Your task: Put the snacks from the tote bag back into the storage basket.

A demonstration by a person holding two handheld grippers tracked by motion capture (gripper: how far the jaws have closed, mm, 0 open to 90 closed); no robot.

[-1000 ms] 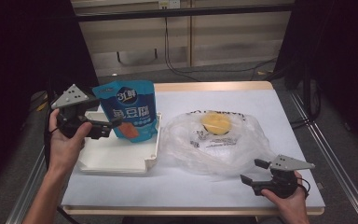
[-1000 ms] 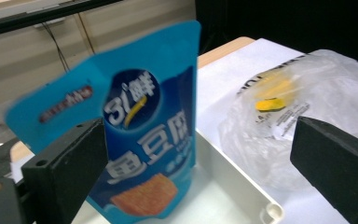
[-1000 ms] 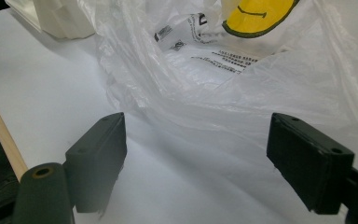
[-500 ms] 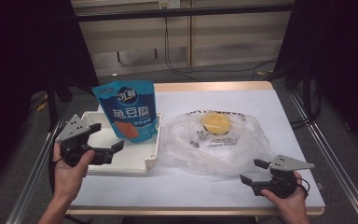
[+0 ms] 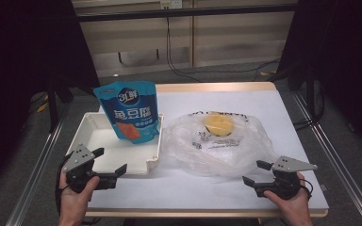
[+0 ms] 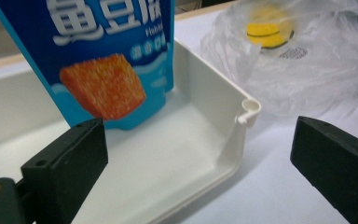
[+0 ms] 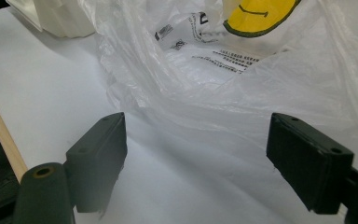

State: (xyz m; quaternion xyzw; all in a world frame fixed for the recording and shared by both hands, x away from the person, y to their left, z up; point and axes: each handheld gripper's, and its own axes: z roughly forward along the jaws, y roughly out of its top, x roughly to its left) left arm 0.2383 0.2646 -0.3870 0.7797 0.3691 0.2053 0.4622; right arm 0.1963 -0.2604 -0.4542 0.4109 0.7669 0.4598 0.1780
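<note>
A blue snack pouch (image 5: 131,113) (image 6: 98,56) stands upright at the far right of the white tray (image 5: 94,136) (image 6: 182,158). My left gripper (image 5: 110,159) (image 6: 200,158) hovers open at the tray's near right corner with nothing between its jaws, which point toward the pouch. A crumpled clear plastic bag (image 5: 217,141) (image 7: 242,70) with a yellow smiley print lies right of the tray. My right gripper (image 5: 255,172) (image 7: 205,163) rests open on the white tabletop just in front of the bag's near edge, holding nothing.
The white table (image 5: 264,103) has a wooden rim and metal rails on both sides. The tray's corner (image 7: 60,18) lies beyond the bag in the right gripper view. Cables run along the floor behind the table.
My left gripper has dropped from beside the pouch and come back toward the front edge, ending by the tray's near corner. The pouch stays standing. The right gripper has not moved.
</note>
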